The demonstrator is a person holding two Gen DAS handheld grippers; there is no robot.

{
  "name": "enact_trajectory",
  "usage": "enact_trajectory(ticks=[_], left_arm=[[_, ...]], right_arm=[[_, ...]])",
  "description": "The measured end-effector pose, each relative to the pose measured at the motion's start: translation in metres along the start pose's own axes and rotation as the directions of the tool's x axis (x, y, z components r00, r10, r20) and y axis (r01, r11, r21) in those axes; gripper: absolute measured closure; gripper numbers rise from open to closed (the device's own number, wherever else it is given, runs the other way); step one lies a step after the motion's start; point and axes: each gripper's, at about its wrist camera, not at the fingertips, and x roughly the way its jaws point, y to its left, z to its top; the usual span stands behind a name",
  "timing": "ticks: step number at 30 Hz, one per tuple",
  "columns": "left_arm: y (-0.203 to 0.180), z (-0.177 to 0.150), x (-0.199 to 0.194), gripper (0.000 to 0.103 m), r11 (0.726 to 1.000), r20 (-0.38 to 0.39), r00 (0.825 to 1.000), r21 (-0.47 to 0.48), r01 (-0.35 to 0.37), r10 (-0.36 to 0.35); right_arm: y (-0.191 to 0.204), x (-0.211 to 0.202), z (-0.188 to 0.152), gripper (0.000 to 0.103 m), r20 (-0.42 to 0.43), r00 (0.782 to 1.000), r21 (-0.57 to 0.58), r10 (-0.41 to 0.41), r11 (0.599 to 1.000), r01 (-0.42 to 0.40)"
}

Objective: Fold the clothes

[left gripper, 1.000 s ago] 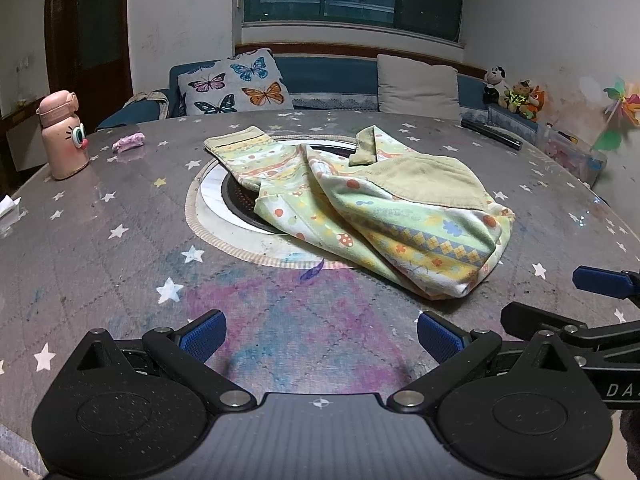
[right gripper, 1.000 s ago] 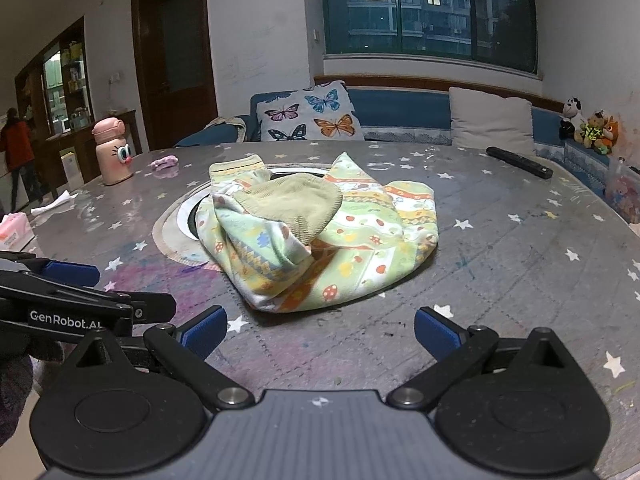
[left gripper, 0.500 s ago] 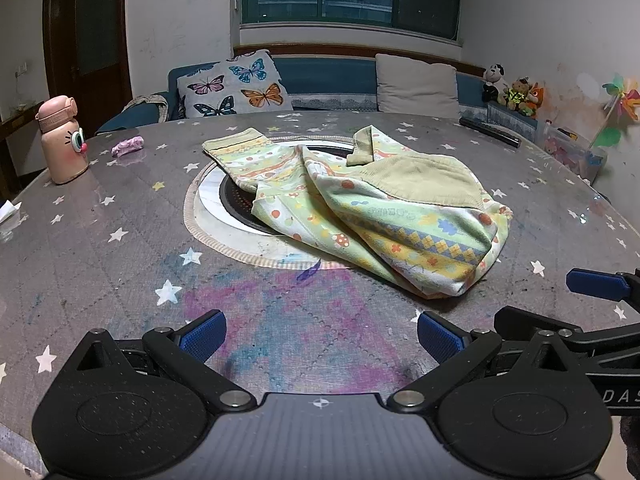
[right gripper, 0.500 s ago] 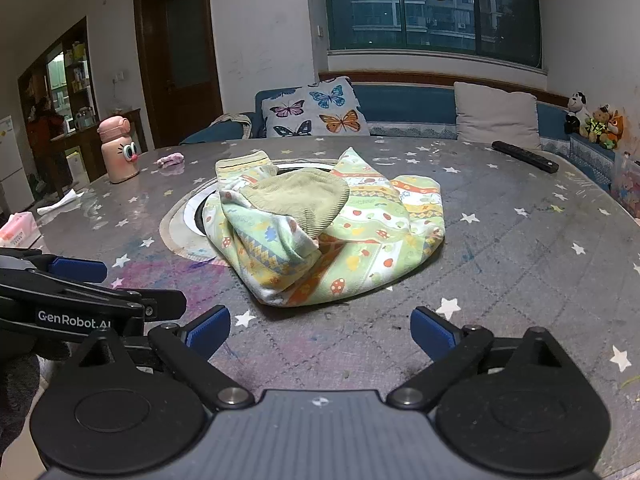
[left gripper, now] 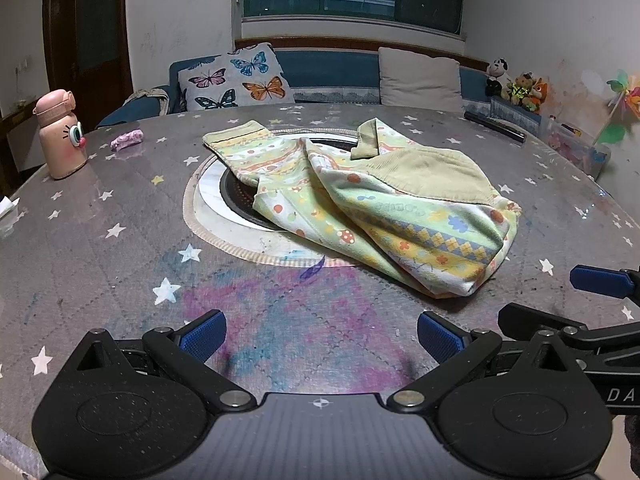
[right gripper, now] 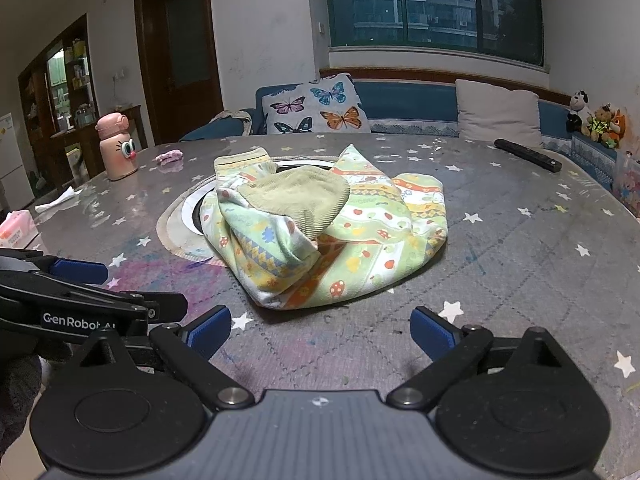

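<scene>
- Garment (left gripper: 372,208) lies bunched mid-tabletop (left gripper: 100,280) — loosely doubled, not flat.
- Left gripper (left gripper: 320,336) and right gripper (right gripper: 320,332): fingers apart, empty (near edge, likely for reach).

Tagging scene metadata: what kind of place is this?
Likely a home living or dining room: a sofa with a butterfly cushion behind a round table, plush toys by the wall, and a child's pink bottle on the table.
</scene>
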Motion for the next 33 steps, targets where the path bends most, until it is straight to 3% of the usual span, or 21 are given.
enact_trajectory(ticks=[21, 33], left_arm=[[0.006, 0.019, 0.016, 0.000, 1.000, -0.004, 1.000, -0.002, -0.022, 0.022], [0.019, 0.061, 0.023, 0.002, 0.999, 0.058, 0.998, -0.020, -0.031, 0.032]], right_arm=[[-0.008, 0.018, 0.018, 0.006, -0.014, 1.000, 0.008, 0.018, 1.000, -0.018], [-0.016, 0.031, 0.046, 0.018, 0.011, 0.998, 0.020, 0.055, 0.998, -0.055]])
